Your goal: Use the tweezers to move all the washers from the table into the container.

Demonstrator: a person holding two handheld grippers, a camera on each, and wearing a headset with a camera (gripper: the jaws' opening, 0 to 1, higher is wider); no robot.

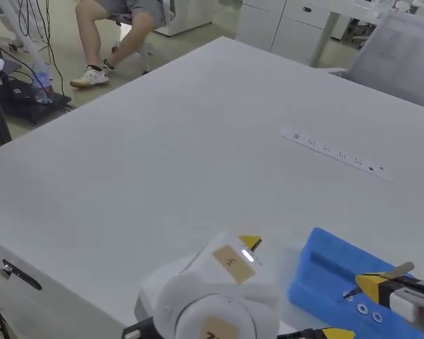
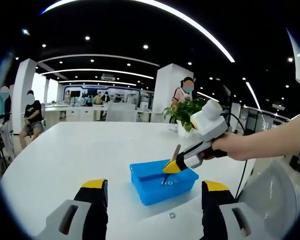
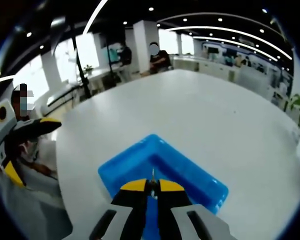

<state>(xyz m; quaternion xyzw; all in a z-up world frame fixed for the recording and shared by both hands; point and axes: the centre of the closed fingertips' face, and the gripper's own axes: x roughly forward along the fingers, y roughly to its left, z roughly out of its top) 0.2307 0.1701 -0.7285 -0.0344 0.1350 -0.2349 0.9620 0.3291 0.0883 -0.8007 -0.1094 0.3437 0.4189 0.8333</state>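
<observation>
Though the blue plastic container holds silver washers, one loose washer lies outside; right tongs clamp metal tweezers, left tongs gape empty.

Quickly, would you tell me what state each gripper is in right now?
Left gripper: open, holding nothing.
Right gripper: closed on the tweezers, above the blue container.

Open-plan office, black spotlit ceiling

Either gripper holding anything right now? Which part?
Right gripper holds the tweezers around mid-length, tips down over the blue container. Left gripper is open, holding nothing.
</observation>
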